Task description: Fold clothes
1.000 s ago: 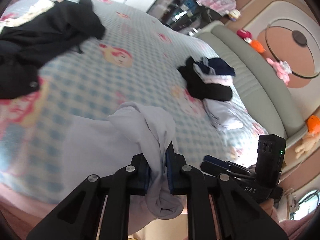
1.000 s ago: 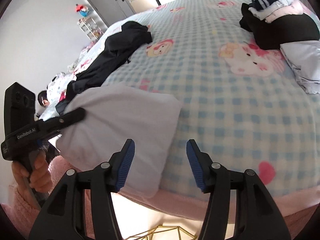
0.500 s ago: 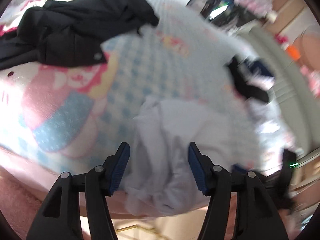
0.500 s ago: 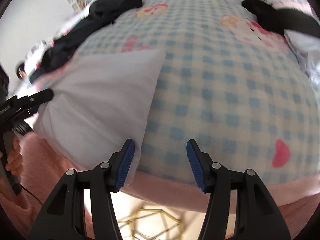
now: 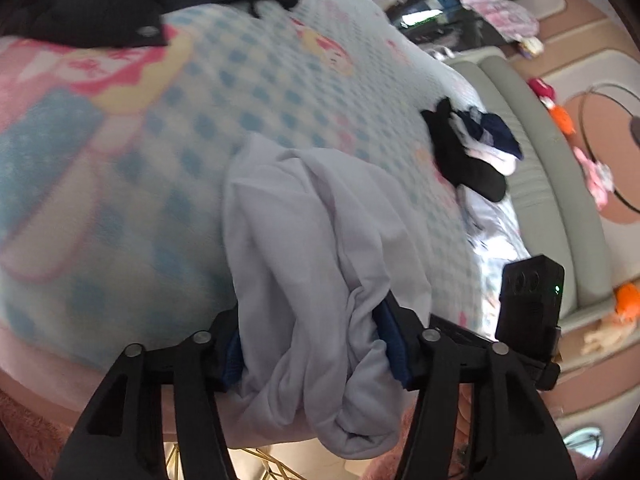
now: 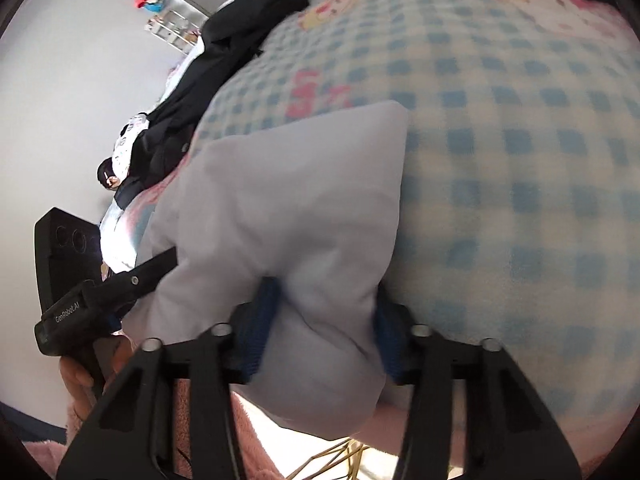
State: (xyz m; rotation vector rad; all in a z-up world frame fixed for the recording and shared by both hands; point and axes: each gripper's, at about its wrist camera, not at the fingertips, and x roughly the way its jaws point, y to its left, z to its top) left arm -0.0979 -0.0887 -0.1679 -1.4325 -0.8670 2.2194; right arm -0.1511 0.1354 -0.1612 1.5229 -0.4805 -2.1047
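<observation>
Bright, soft daylight; fisheye bending and dark corners in both views; checked blanket (image 5: 120, 184) smeared by motion blur toward nine o'clock.

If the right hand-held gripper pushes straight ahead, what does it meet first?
The pale lavender garment: its bunched edge is already between the closing jaws of the right hand-held gripper. Beyond it, probably the checked blanket.

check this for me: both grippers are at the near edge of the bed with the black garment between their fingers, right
Not quite. The cloth between the fingers of the left gripper and the right gripper is the pale lavender garment, as both wrist views show. The black garment lies untouched farther up the bed. Both grippers' jaws are closing.
</observation>
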